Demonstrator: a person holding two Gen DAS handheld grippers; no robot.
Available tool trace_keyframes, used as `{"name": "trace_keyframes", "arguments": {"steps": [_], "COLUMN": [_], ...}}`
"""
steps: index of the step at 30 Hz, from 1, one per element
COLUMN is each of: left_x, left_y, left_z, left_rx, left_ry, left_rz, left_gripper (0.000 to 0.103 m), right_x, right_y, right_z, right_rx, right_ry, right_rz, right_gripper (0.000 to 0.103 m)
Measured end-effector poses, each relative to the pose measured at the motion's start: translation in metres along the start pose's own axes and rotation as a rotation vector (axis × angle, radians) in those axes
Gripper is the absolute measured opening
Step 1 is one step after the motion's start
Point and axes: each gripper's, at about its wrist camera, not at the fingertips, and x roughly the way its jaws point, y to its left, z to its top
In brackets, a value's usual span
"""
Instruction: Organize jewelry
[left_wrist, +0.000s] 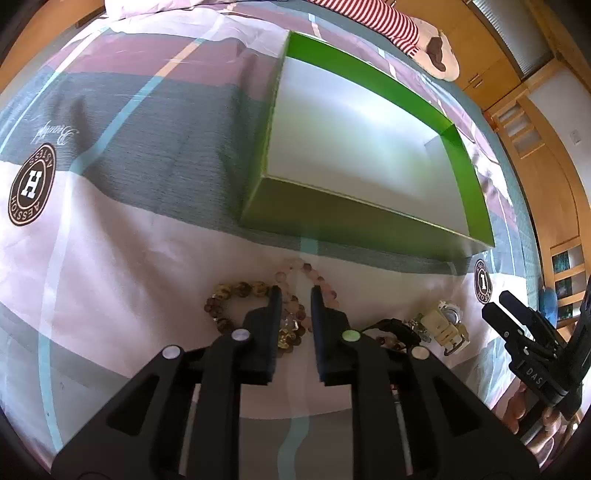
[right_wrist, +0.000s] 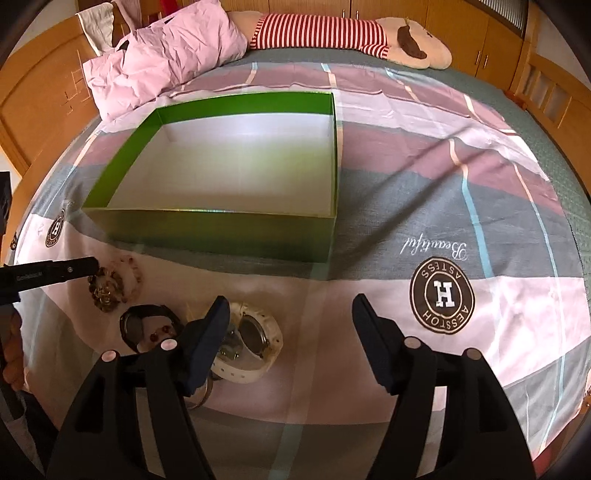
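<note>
An empty green box (left_wrist: 369, 225) with a white floor stands on the bedspread, also in the right wrist view (right_wrist: 221, 229). In front of it lie a pink bead bracelet (left_wrist: 325, 288) and a brown bead bracelet (left_wrist: 229, 291), overlapping. My left gripper (left_wrist: 295, 299) hovers right over them, its jaws a narrow gap apart, with beads showing in the gap and no pad pressing on them. To the right lie a black watch (left_wrist: 395, 326) and a white watch (left_wrist: 447, 326). My right gripper (right_wrist: 291, 306) stands wide open, with the white watch (right_wrist: 255, 339) just beside its left finger.
The patterned bedspread (right_wrist: 461, 177) fills both views. A pink pillow (right_wrist: 166, 55) and a red-striped plush toy (right_wrist: 332, 33) lie at the head of the bed, with wooden cabinets (left_wrist: 535, 155) around. A hand (left_wrist: 524, 410) holds the right gripper.
</note>
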Motion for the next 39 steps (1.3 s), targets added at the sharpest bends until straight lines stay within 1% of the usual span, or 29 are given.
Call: {"name": "trace_keyframes", "arguments": {"steps": [1,2,3,5,8,10,12,16,19,22,23,24,25,26,27,28,30,33,39], "left_x": [0.001,0.002,0.003,0.007,0.017,0.026,0.033,0.042,0.044,0.045,0.046,0.047,0.048,0.048,0.048,0.047,0.044,0.034,0.001], "left_y": [-0.002,-0.004,-0.005,-0.006,-0.008,-0.009,-0.01,-0.01,-0.011,-0.01,-0.011,-0.013,-0.014,-0.014,-0.014,-0.014,-0.013,-0.015,-0.023], "left_z": [0.0,0.002,0.003,0.007,0.012,0.012,0.012,0.012,0.013,0.013,0.012,0.012,0.012,0.012,0.012,0.013,0.014,0.015,0.015], "left_rx": [0.007,0.017,0.02,0.026,0.032,0.044,0.051,0.058,0.07,0.075,0.079,0.089,0.099,0.105,0.103,0.102,0.097,0.095,0.118], "left_ry": [-0.005,-0.018,-0.026,-0.037,-0.019,-0.002,0.013,0.033,0.038,0.044,0.046,0.045,0.045,0.044,0.042,0.041,0.033,0.0,-0.091], "left_rz": [0.005,0.019,0.03,0.047,0.06,0.087,0.101,0.117,0.126,0.128,0.132,0.149,0.164,0.169,0.165,0.162,0.142,0.108,0.031], "left_gripper": [0.023,0.028,0.031,0.031,0.031,0.031,0.031,0.031,0.031,0.031,0.03,0.016,0.011,0.011,0.01,0.01,0.01,0.009,0.008], "right_x": [0.002,0.005,0.007,0.013,0.02,0.022,0.021,0.013,0.019,0.027,0.03,0.033,0.037,0.039,0.04,0.042,0.042,0.038,0.02], "right_y": [0.0,0.001,0.001,0.001,0.003,0.004,0.003,0.001,0.008,0.012,0.013,0.014,0.014,0.014,0.013,0.012,0.013,0.015,0.012], "right_z": [-0.001,-0.002,-0.003,-0.006,-0.01,-0.012,-0.011,-0.009,-0.012,-0.015,-0.016,-0.017,-0.018,-0.019,-0.019,-0.02,-0.019,-0.019,-0.014], "right_rx": [-0.003,-0.005,-0.008,-0.009,-0.012,-0.015,-0.012,0.004,-0.029,-0.036,-0.037,-0.037,-0.033,-0.026,-0.012,0.008,0.027,0.018,0.046], "right_ry": [0.013,0.024,0.037,0.062,0.089,0.091,0.088,0.066,0.091,0.128,0.138,0.147,0.16,0.165,0.167,0.172,0.18,0.156,0.079], "right_rz": [-0.004,-0.01,-0.016,-0.026,-0.044,-0.052,-0.045,0.014,-0.005,0.001,-0.005,-0.015,-0.025,-0.02,0.002,0.05,0.093,0.083,0.107], "right_gripper": [0.069,0.069,0.069,0.069,0.069,0.069,0.069,0.069,0.069,0.069,0.069,0.069,0.069,0.066,0.054,0.038,0.023,0.02,0.018]}}
